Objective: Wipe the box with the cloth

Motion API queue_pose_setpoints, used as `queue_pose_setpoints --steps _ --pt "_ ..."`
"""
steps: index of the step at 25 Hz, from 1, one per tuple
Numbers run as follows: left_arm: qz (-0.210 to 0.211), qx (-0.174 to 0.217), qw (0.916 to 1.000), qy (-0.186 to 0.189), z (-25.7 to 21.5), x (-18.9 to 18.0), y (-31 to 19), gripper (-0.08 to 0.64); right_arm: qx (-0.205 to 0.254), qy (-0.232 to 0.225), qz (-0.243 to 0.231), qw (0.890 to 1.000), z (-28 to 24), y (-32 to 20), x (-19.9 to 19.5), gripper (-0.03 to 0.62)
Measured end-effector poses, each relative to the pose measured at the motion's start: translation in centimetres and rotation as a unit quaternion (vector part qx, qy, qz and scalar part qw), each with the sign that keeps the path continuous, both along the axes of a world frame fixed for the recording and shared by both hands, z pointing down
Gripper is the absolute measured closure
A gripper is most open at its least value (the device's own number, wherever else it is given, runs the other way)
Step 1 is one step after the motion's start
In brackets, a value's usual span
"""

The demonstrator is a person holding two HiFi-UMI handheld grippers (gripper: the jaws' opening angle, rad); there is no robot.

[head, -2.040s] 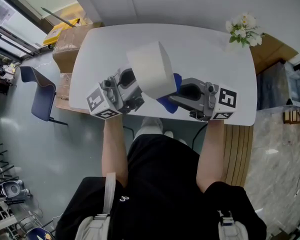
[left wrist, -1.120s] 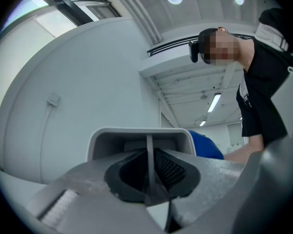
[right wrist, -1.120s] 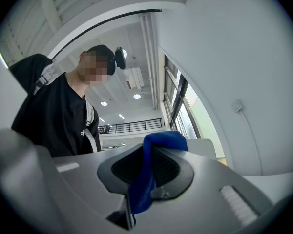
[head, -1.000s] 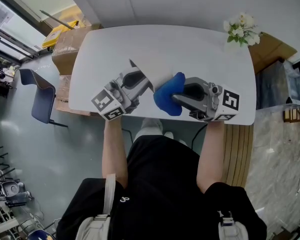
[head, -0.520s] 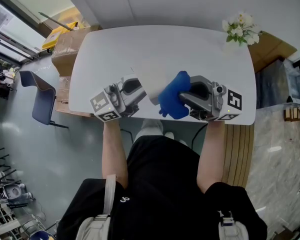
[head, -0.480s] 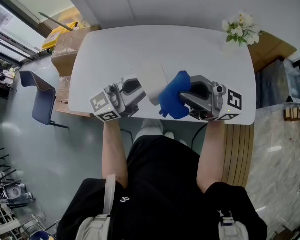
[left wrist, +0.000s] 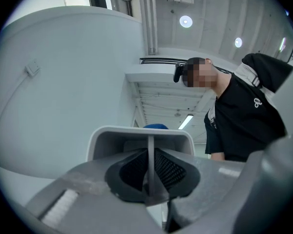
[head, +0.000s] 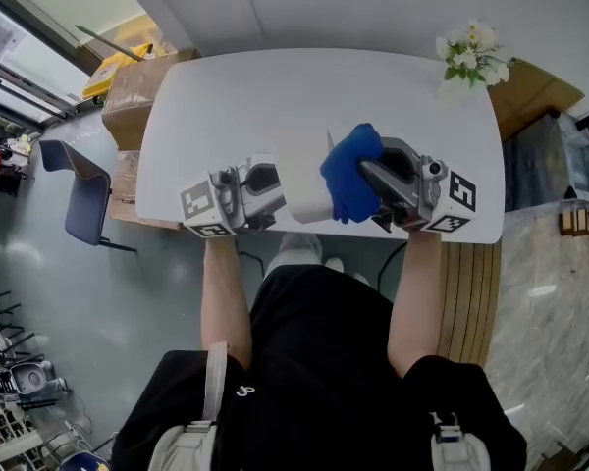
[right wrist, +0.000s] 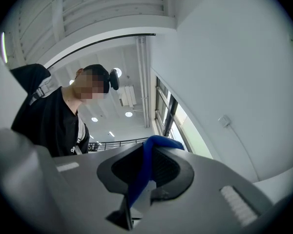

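Pinching a thin white wall of the box (left wrist: 141, 135) between its dark pads, the left gripper (left wrist: 149, 175) has its jaws drawn together on that wall, as the left gripper view shows. In the head view the left gripper (head: 258, 190) holds the box (head: 304, 196) above the near edge of the white table (head: 275, 96), right in front of the person's torso.

The right gripper (right wrist: 142, 177) is clamped on the blue cloth (right wrist: 147, 165), a fold of which runs up between its jaws and bulges over the top. From above, the cloth (head: 351, 171) is bunched at the tip of the right gripper (head: 381, 183) and lies against the right side of the box; it seems to be pressed onto the box, though the exact contact is hard to make out from this angle. A sliver of blue also shows just past the box's rim in the left gripper view.

White flowers (head: 468, 55) stand at the table's far right corner. A cardboard carton (head: 137, 84) and a blue chair (head: 76, 192) sit on the floor to the left of the table.
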State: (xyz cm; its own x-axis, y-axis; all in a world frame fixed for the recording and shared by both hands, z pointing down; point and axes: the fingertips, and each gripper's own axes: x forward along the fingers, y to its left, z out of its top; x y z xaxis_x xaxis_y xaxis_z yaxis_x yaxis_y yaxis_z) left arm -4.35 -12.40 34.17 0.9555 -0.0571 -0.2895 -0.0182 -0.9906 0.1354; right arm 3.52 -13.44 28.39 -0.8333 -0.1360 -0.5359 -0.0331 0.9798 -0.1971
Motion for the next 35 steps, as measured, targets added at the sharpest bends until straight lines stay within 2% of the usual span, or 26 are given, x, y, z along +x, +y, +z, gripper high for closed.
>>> queue_pose_setpoints --steps 7,13,18,26,35 --pt "0.046 0.016 0.9988 0.004 -0.9 0.5 1.8 0.514 -0.019 -0.008 0.032 0.999 0.0 -1.0 0.6 0.538" --pt "0.067 0.022 0.9965 0.043 -2.0 0.3 2.6 0.514 -0.036 0.002 0.066 0.997 0.8 -2.2 1.3 0.538" --pt "0.074 0.028 0.9951 0.059 -2.7 0.0 2.7 0.514 -0.048 0.011 0.083 0.995 1.3 -2.9 1.5 0.538" --pt "0.048 0.026 0.9947 0.087 -3.5 -0.8 1.8 0.514 -0.061 0.035 0.086 0.994 2.2 -3.3 1.2 0.54" --pt "-0.011 0.006 0.9911 0.133 -4.3 -2.3 -0.4 0.514 -0.055 0.075 0.046 0.995 3.4 -2.3 -0.5 0.541"
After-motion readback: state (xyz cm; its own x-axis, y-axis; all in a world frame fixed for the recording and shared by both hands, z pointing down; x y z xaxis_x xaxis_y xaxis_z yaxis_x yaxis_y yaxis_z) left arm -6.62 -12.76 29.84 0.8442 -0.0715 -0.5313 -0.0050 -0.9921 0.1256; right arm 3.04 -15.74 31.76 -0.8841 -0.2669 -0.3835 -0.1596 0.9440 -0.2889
